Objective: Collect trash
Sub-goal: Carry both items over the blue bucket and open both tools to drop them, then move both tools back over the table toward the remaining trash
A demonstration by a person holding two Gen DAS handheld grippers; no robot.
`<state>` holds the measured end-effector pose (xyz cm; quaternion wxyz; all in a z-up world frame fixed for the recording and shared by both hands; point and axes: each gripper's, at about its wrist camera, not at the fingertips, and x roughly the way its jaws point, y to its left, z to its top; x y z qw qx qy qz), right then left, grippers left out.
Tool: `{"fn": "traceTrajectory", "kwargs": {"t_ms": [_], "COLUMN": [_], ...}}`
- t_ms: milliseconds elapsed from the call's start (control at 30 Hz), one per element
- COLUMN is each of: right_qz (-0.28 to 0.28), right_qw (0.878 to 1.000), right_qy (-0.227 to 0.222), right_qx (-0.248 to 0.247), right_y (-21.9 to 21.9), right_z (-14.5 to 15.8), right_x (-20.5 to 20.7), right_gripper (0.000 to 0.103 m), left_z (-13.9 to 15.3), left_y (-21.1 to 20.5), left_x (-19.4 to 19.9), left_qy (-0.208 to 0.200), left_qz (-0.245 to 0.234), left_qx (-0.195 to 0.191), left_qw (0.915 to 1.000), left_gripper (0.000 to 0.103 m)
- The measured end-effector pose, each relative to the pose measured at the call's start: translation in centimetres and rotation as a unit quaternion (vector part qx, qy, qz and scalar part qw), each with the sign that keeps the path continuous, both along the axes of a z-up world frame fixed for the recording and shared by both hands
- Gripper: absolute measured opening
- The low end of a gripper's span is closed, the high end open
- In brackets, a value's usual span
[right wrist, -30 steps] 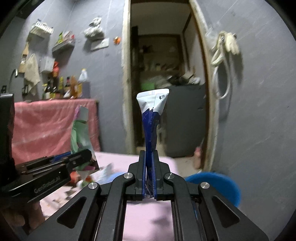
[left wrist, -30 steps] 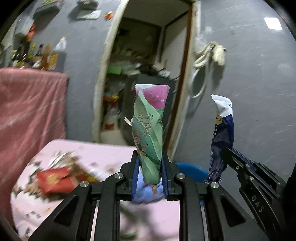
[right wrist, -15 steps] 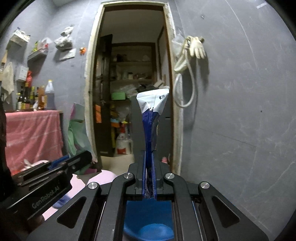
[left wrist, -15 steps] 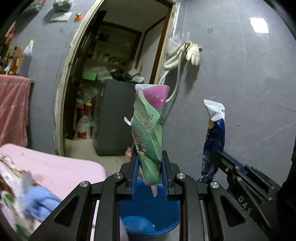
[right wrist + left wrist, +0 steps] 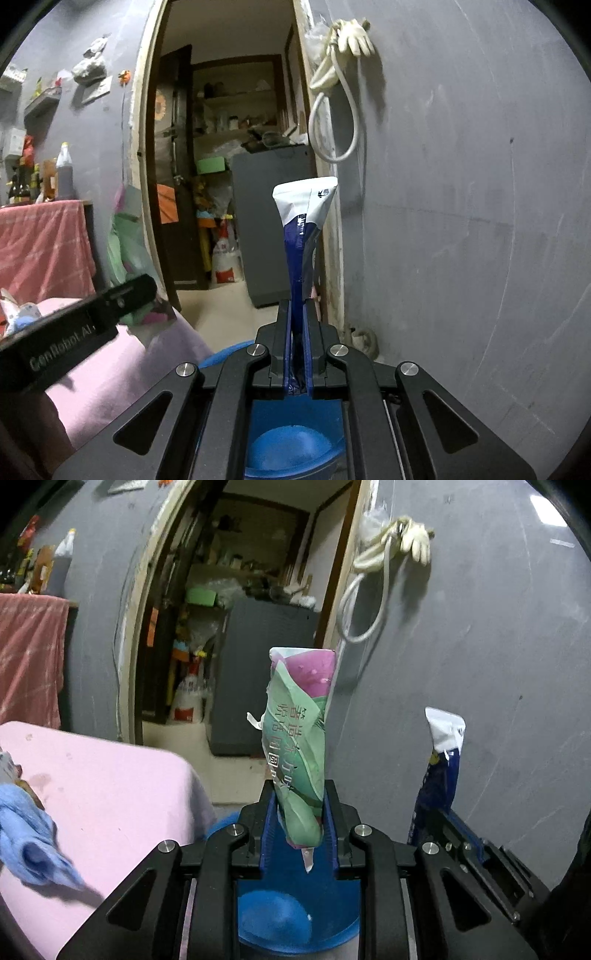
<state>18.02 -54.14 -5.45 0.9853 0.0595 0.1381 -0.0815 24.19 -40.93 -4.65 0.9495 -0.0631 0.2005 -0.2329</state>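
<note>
"GenRobot AI" marks the left tongs [image 5: 147, 291] pinching a Chinese-lettered green wrapper [image 5: 301, 738].

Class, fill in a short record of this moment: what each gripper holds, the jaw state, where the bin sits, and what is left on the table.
left gripper: shut on green wrapper, held upright
right gripper: shut on blue and white wrapper, held upright
bin: blue bucket on the floor, below both grippers, beside the table edge
bucket contents: none visible
table: pink tablecloth, with a blue cloth at its left
stage: both wrappers not yet released
</note>
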Motion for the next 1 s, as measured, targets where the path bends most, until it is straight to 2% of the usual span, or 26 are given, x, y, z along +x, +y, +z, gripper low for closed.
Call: {"fn": "traceTrajectory", "kwargs": {"t_ms": [367, 533, 600, 800, 933, 967, 1000], "right_qz": [0.003, -0.001, -0.003, -0.016, -0.030, -0.033, -0.035], "right_qw": [0.999, 0.997, 0.997, 0.997, 0.998, 0.998, 0.999], "right_qy": [0.042, 0.065, 0.068, 0.074, 0.052, 0.046, 0.037], "right_qx": [0.021, 0.035, 0.040, 0.030, 0.021, 0.018, 0.013], "right_y": [-1.4, -1.8, -2.0, -2.3, -2.2, -2.1, -1.8], "right_z": [-2.6, -3.2, -3.4, -2.4, -0.1, 0.5, 1.3], "right_x": [2.5, 3.8, 3.8, 3.4, 2.3, 2.0, 1.4], "right_gripper": [0.004, 0.005, 0.006, 0.007, 0.008, 0.012, 0.022], "left_z": [-4.4, -5.7, -5.7, -4.8, -2.8, -2.2, -1.3], "left_y": [-1.6, -1.4, -1.1, -0.3, 0.4, 0.7, 1.0], "left_x": [4.2, 5.7, 5.9, 5.4, 4.2, 3.7, 3.3], "left_qy": [0.061, 0.095, 0.101, 0.096, 0.066, 0.058, 0.047], "left_qz": [0.015, 0.017, 0.021, 0.023, 0.012, 0.009, 0.007], "left_qx": [0.040, 0.041, 0.038, 0.020, 0.007, 0.004, 0.000], "left_qw": [0.9972, 0.9945, 0.9940, 0.9949, 0.9977, 0.9982, 0.9989], "left_gripper": [0.021, 0.030, 0.038, 0.041, 0.046, 0.051, 0.056]}}
